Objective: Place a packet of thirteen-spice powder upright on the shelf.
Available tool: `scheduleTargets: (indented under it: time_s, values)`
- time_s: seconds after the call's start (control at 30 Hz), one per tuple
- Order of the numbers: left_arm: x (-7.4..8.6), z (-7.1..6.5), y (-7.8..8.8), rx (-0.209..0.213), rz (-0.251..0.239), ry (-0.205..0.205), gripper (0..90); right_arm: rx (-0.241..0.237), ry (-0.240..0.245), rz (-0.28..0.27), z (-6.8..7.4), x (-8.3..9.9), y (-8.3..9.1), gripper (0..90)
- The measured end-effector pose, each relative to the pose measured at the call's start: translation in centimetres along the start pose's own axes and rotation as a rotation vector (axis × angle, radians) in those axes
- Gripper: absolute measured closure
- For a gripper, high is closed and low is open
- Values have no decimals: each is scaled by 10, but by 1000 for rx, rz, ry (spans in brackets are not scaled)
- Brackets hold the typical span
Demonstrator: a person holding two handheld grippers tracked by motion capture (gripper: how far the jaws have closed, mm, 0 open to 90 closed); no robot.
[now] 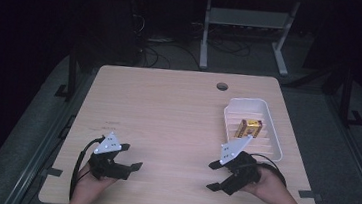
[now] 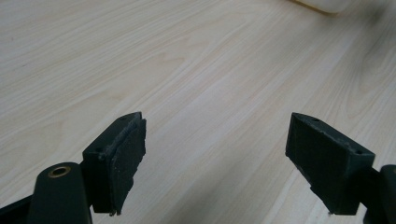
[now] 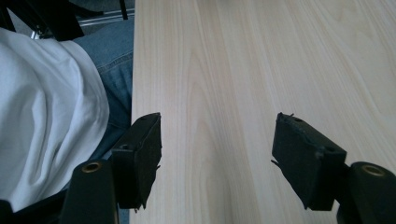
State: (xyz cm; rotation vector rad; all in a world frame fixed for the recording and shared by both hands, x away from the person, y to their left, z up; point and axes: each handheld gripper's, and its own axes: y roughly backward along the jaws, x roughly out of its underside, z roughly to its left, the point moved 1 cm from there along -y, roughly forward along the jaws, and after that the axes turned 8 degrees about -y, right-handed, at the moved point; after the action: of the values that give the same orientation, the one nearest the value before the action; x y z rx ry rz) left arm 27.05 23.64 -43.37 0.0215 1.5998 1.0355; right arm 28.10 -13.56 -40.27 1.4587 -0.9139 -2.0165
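Note:
Near the front left of the light wooden table (image 1: 167,116), my left gripper (image 1: 132,157) stands open, pointing right. Its two black jaws are wide apart over bare wood in the left gripper view, where the left gripper (image 2: 215,140) holds nothing. At the front right, my right gripper (image 1: 210,175) is open too and points left. Only tabletop lies between the spread jaws of the right gripper (image 3: 217,140) in its own view. A white ridged tray (image 1: 271,136) at the right side holds a yellow box (image 1: 247,128), just beyond the right hand.
A round cable hole (image 1: 222,86) sits near the table's far edge. The table's front edge (image 3: 134,70) runs close to the right gripper, with a person's white shirt (image 3: 46,107) and blue jeans (image 3: 112,51) beyond it. Desk legs and cables stand on the floor behind.

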Motion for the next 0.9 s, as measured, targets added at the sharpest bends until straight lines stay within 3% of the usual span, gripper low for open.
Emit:
scheduleTargets:
  time_s: [0.33, 0.9]
  values:
    - [1, 1, 2, -5, 0, -3, 193, -38, -16, -6, 2, -14, -25, 311]
    - [1, 1, 2, -9, 7, -13, 193, -73, -35, -2, 12, -16, -60, 298]
